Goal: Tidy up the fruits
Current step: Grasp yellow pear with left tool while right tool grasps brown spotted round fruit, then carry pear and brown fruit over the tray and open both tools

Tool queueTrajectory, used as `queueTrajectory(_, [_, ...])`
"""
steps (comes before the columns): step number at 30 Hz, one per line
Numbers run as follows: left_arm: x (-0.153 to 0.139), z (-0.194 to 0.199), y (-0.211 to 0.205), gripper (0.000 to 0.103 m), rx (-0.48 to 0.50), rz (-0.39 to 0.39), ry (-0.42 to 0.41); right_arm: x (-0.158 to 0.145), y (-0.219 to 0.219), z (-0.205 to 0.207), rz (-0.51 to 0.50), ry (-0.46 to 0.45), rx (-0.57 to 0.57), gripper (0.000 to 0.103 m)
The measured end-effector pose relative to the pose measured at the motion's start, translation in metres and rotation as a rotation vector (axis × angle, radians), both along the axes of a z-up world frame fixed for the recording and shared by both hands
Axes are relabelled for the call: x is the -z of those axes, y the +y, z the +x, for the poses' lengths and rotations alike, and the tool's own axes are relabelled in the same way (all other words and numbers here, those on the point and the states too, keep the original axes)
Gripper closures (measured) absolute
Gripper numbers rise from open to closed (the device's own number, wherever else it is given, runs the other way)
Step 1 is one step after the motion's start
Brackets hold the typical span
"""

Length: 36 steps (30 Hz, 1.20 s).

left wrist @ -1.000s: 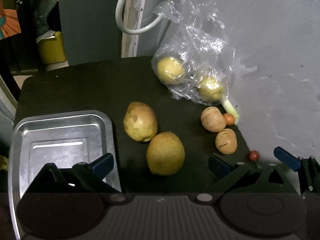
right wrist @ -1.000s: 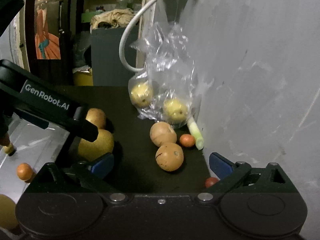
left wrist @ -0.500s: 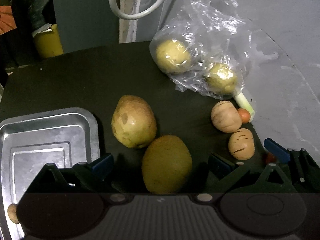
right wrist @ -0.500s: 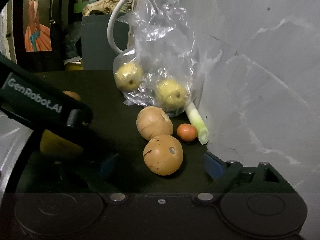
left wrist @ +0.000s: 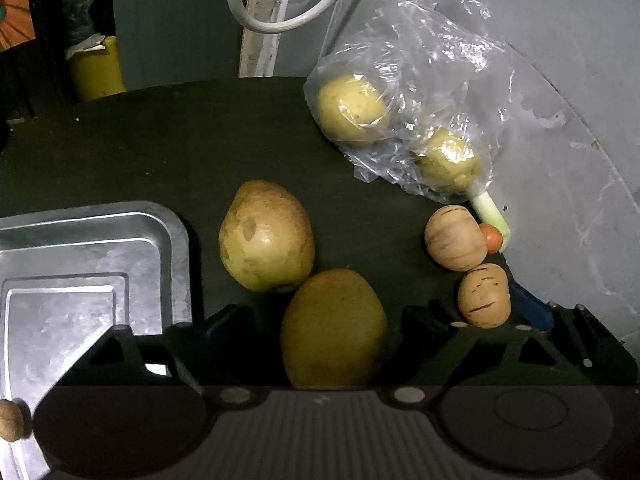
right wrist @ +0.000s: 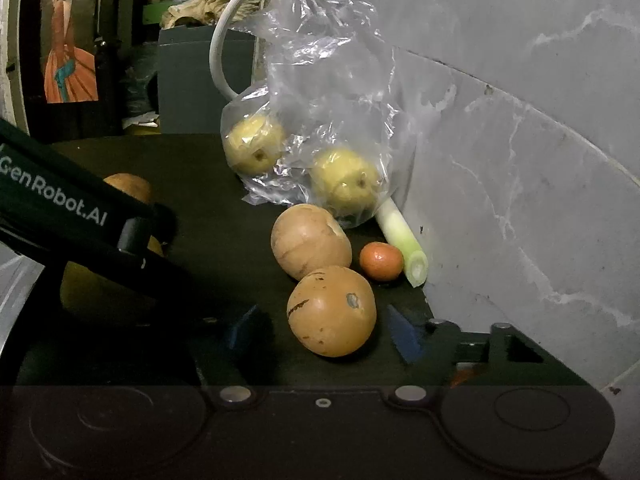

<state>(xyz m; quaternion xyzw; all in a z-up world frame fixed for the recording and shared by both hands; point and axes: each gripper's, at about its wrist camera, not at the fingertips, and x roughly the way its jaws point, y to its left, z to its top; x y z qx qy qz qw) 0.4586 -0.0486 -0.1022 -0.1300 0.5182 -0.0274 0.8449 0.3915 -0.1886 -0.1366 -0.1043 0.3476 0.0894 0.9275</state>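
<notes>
The left gripper [left wrist: 328,320] is spread wide, its fingers on either side of a pear [left wrist: 334,328] that lies with its long axis pointing away toward the bag [left wrist: 420,120]. The right gripper [right wrist: 326,330] is also spread, flanking a round striped fruit [right wrist: 332,311] near the wall. Neither fruit looks pinched. A metal tray [left wrist: 92,264] sits to the left.

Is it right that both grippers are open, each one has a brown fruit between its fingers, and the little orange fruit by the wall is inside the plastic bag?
Not quite. The little orange fruit is outside the plastic bag, lying on the dark table beside the leek stalk, as the right wrist view shows. The rest is right: the left gripper and right gripper are open, each around a brown fruit.
</notes>
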Motion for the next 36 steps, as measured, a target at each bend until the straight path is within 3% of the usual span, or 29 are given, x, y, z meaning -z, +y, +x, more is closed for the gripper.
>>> queueTrajectory(10, [0.003, 0.003, -0.004, 0.043, 0.035, -0.019, 0.0, 0.0, 0.002, 0.001, -0.009, 0.0, 0.012, 0.051])
queueTrajectory(13, [0.003, 0.002, -0.003, 0.044, 0.035, -0.022, -0.003, -0.001, 0.001, 0.0, -0.015, 0.0, 0.021, 0.055])
queueTrajectory(24, [0.002, -0.016, -0.005, 0.044, 0.048, -0.04, 0.004, -0.007, 0.006, -0.021, 0.006, 0.014, 0.037, 0.057])
queueTrajectory(36, [-0.021, -0.064, 0.023, 0.044, -0.001, -0.121, -0.086, -0.035, 0.034, -0.063, 0.011, -0.019, 0.013, 0.058])
